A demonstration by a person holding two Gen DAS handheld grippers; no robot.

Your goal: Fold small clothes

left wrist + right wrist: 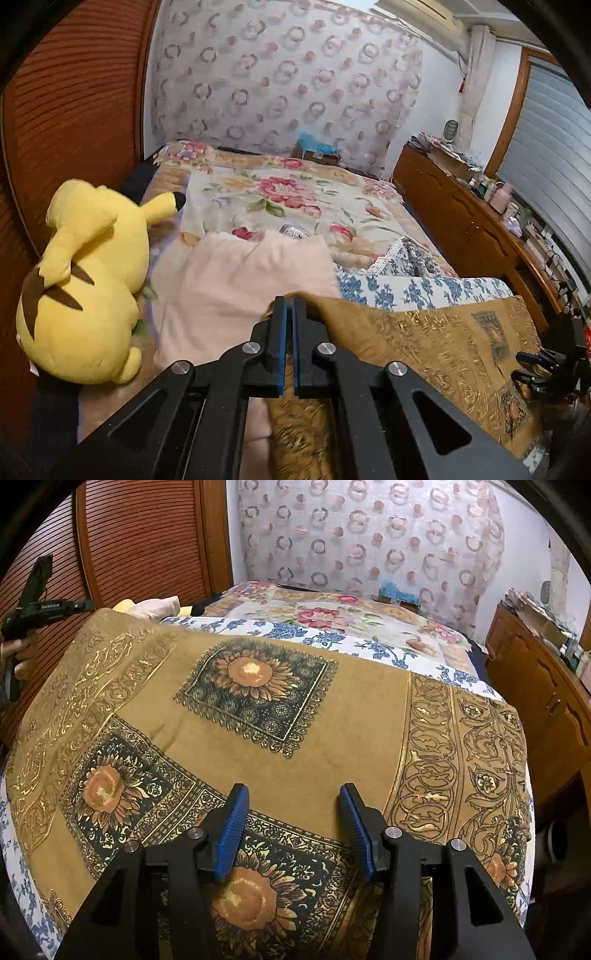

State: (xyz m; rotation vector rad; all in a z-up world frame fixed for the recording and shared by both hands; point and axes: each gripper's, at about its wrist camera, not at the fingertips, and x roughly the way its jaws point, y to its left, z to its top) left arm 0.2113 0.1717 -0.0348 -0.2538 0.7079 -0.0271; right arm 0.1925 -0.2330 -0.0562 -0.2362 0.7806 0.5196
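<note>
Evidently, a fold is in progress on the bed (236,177). The left tool (290,306) is clamped narrow on a corner of the brown sunflower cloth (295,709), the fabric being pinched between its blue pads (282,332). The right tool (290,812) is held wide, nothing between its fingers, hovering just above the near part of the same cloth.

The brown sunflower cloth is spread over a blue-flowered sheet (332,638) at the near end of the bed, with a pink garment (236,280) beside it and a yellow plush toy (85,280) further to the left. Its long axis appears to run across the bed, left to right in the right wrist view, with the ornate border band (443,760) towards the right edge. The left corner is raised off the bed while the rest lies flat.

For the step to be done well, the pinched corner should be carried over in a smooth arc towards the opposite edge, so that edges are matched. The free tool could be closed on the neighbouring corner, or pressed lightly onto the cloth, so that the lower layer is not dragged. Tension should be kept even, lest wrinkles be trapped in the fold.
</note>
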